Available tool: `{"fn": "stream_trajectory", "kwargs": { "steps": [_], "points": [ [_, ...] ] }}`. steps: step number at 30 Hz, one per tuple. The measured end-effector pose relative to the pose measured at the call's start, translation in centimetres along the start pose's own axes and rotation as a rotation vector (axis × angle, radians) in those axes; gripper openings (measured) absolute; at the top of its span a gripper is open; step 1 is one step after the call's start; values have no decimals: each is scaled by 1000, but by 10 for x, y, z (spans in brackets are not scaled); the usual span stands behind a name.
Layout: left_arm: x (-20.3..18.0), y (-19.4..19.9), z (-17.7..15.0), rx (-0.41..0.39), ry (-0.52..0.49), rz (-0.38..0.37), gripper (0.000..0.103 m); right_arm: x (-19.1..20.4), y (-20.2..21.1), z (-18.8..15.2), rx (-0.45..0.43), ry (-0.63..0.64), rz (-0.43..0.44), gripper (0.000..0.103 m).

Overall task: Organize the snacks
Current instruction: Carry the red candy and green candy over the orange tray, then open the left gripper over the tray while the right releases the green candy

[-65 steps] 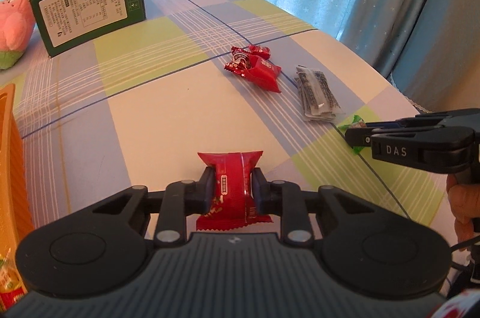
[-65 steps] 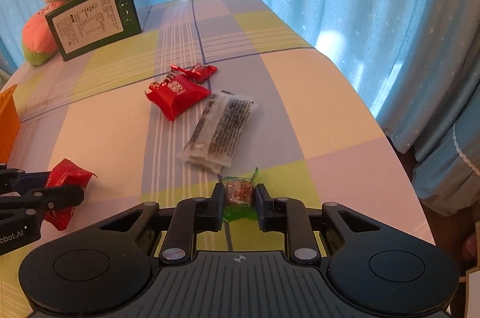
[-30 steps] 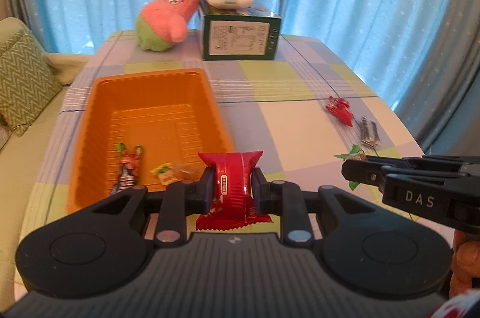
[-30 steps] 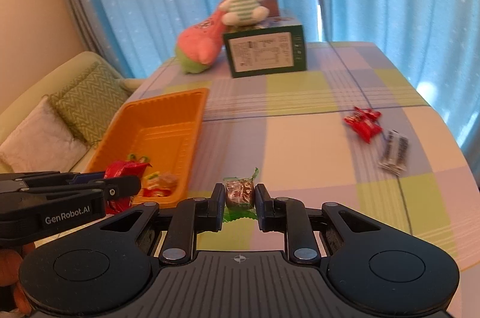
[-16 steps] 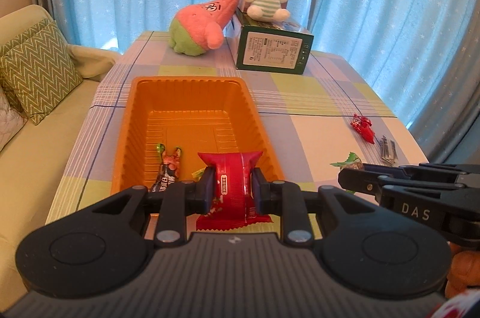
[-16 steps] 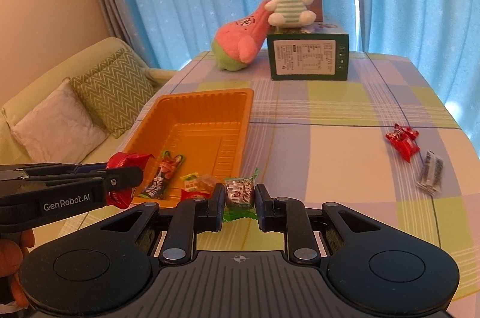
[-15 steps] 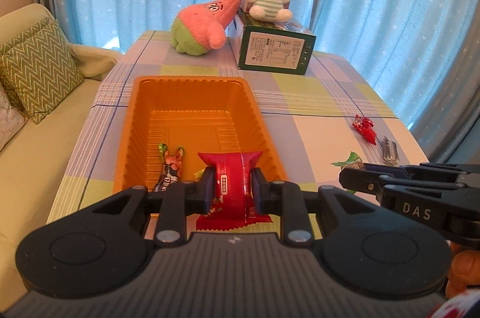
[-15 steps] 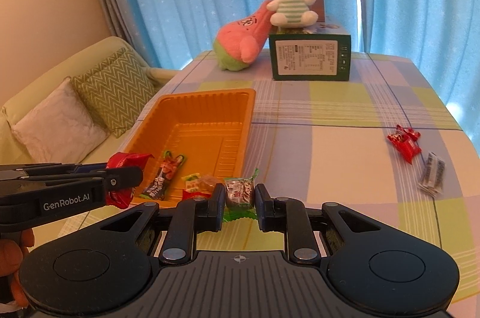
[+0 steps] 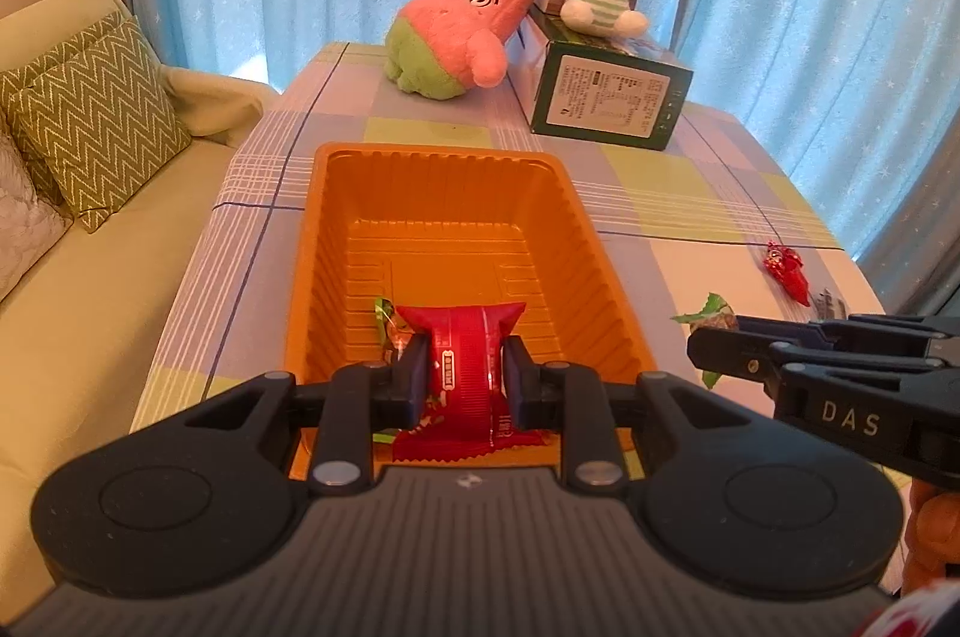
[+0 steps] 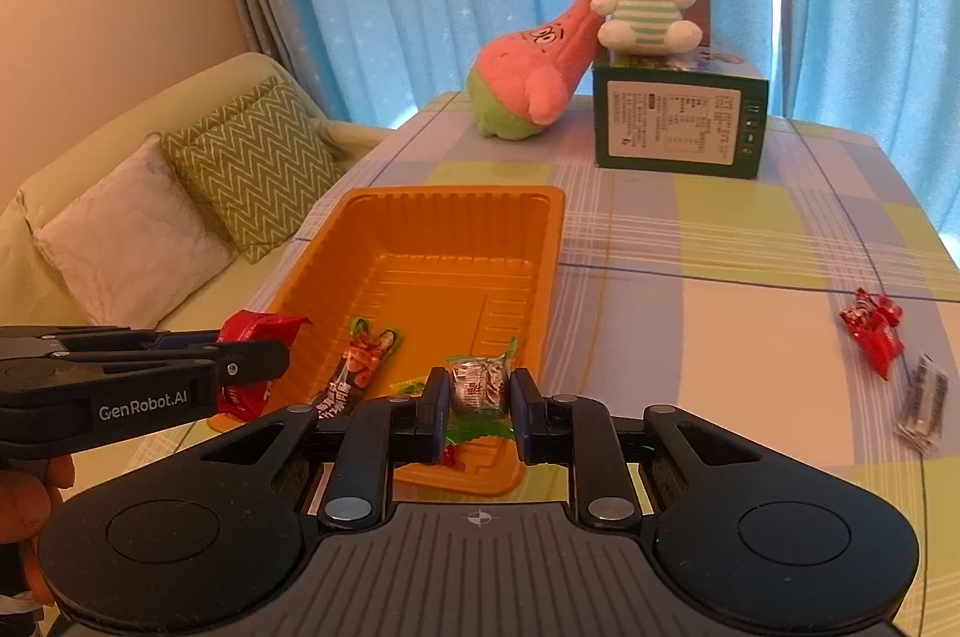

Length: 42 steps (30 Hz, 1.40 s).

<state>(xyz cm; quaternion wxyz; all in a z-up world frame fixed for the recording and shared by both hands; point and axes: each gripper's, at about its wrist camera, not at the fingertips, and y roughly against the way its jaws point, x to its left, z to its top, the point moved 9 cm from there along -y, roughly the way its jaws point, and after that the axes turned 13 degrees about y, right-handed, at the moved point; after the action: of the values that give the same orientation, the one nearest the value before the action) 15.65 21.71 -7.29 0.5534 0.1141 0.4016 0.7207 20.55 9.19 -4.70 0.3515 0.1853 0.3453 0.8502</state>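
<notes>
My left hand-held gripper (image 9: 467, 377) clamps a red snack packet (image 9: 465, 367) over the orange tray (image 9: 441, 193), lower centre; my right hand-held gripper (image 10: 479, 407) pinches a green-wrapped candy (image 10: 478, 380) above its near edge.

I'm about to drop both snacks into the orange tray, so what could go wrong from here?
1. The left tool holds the red packet over the orange tray near its front rim; released there, it could land outside.
2. The right tool holds the green-wrapped candy close to the tray's right wall, so it might fall on the tablecloth.
3. The two tools are close and could bump.
</notes>
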Motion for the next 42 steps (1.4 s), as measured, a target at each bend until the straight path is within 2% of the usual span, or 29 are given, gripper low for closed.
{"fn": "stream_trajectory", "kwargs": {
  "steps": [12, 20, 22, 42],
  "points": [
    [15, -46, 11, 41, -16, 22, 23, 0, -49, 6, 47, 4, 22, 21],
    [21, -61, 14, 47, -8, 28, 24, -1, -61, 3, 64, 0, 22, 21],
    [23, -62, 14, 44, -3, 27, 31, -1, -62, 4, 65, 0, 22, 21],
    [53, -36, 15, 2, 54, 67, 32, 17, -71, 19, 51, 16, 58, 22]
  ]
}}
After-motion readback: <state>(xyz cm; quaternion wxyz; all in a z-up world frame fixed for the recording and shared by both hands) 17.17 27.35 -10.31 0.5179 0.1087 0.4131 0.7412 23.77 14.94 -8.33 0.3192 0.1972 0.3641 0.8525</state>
